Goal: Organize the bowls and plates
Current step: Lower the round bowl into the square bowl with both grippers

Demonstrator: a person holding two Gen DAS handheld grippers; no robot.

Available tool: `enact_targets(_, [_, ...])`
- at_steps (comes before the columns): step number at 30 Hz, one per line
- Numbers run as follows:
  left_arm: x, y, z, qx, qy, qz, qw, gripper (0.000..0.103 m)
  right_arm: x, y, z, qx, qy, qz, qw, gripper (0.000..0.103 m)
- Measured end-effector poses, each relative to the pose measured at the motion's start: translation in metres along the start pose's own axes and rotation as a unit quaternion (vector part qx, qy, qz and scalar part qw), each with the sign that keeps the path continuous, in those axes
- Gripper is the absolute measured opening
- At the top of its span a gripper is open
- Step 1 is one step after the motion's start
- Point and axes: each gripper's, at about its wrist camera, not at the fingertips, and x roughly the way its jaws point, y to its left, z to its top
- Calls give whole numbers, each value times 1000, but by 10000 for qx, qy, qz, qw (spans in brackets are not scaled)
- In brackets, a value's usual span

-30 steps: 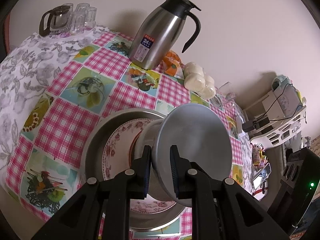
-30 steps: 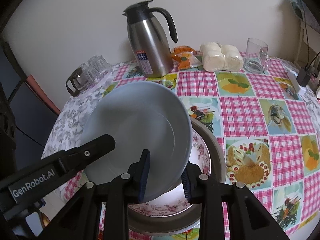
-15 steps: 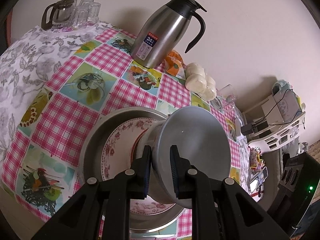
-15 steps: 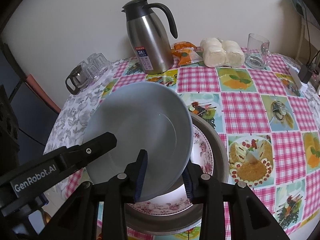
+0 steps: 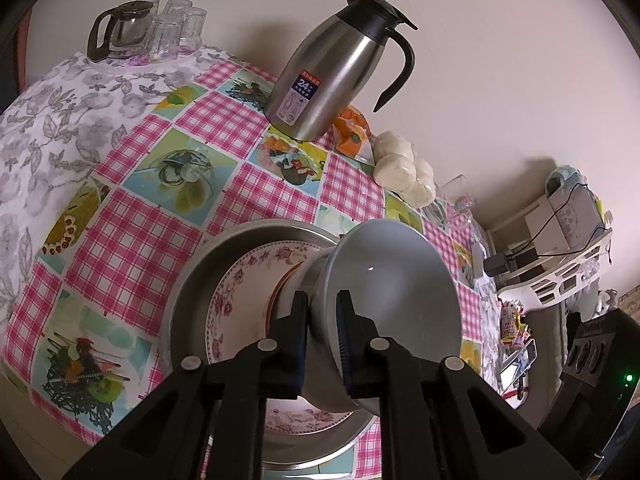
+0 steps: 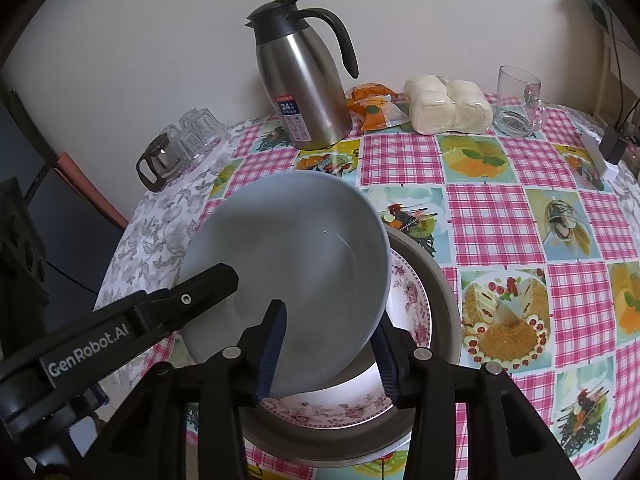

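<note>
A pale grey-blue bowl (image 5: 394, 280) (image 6: 296, 260) is held tilted above a floral-rimmed plate (image 5: 244, 292) (image 6: 408, 292) that lies in a round steel pan (image 5: 188, 308) (image 6: 440, 304). My left gripper (image 5: 322, 340) is shut on the bowl's rim, one finger inside and one outside. My right gripper (image 6: 328, 348) is open, its fingers straddling the bowl's near rim without clamping it. The left gripper's finger (image 6: 192, 296) shows in the right wrist view, on the bowl's left edge.
A steel thermos jug (image 5: 336, 72) (image 6: 304, 80), orange packet (image 6: 372, 108), wrapped buns (image 6: 448, 104) and glass mug (image 6: 518, 100) stand at the table's back. A glass teapot with cups (image 5: 140, 28) sits on the far corner. A charger (image 6: 612, 148) lies at the right edge.
The bowl and both grippers have risen slightly above the plate; the bowl stays tilted in the left gripper's hold. The right fingers stay apart around the rim.
</note>
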Motion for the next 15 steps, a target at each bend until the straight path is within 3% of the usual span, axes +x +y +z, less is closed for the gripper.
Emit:
enact_targets(10, [-2,3,2,-12,-138,119,9998,13,-5,-3,2,116,-102,198,9997,60])
enact_targets(15, [-2,-1,1,61,-131,159,9998,14,-13,-5,4,79,-227,-35,9997,64])
